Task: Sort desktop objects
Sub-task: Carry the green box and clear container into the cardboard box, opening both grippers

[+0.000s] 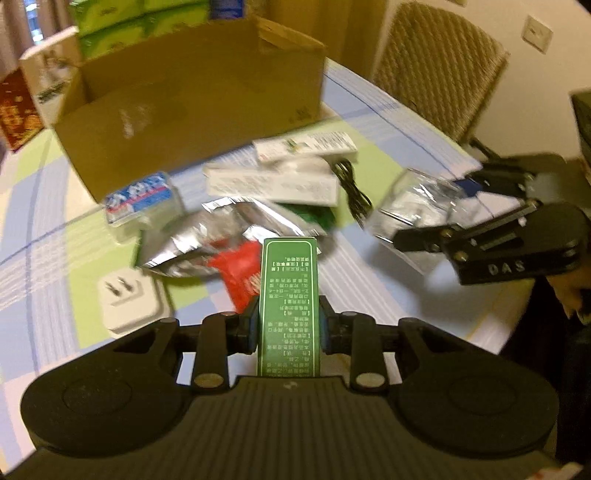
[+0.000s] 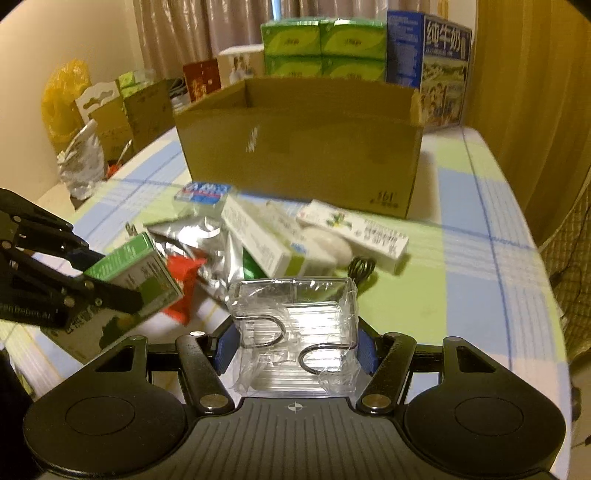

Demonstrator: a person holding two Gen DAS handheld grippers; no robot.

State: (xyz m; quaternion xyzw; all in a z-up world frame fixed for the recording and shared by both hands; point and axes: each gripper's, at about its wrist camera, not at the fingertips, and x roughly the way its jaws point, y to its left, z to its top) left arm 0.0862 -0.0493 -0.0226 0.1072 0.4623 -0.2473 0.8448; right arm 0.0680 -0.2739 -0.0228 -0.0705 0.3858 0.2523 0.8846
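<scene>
Nearest, in the left wrist view: left gripper clamped on a slim green box with white print, pads pressing both narrow sides, box pointing forward above the table. Nearest, in the right wrist view: right gripper clamped on a clear plastic pack of metal hooks, blue pads against its two sides, wrapping crinkled. Same pack visible from the left camera, held off to the right, above the checked tablecloth.

Just beyond, a heap on the cloth: a silver foil pouch, a red packet partly under it, a white plug adapter on the left edge of the heap. Further in, a long white carton, a second white carton with green print behind it, a coiled black cable beside them, and a small blue-and-white pack on the left.

Behind the heap, an open cardboard box, upright, flaps open. Farthest back, stacked green cartons and a blue milk carton, then curtains.
</scene>
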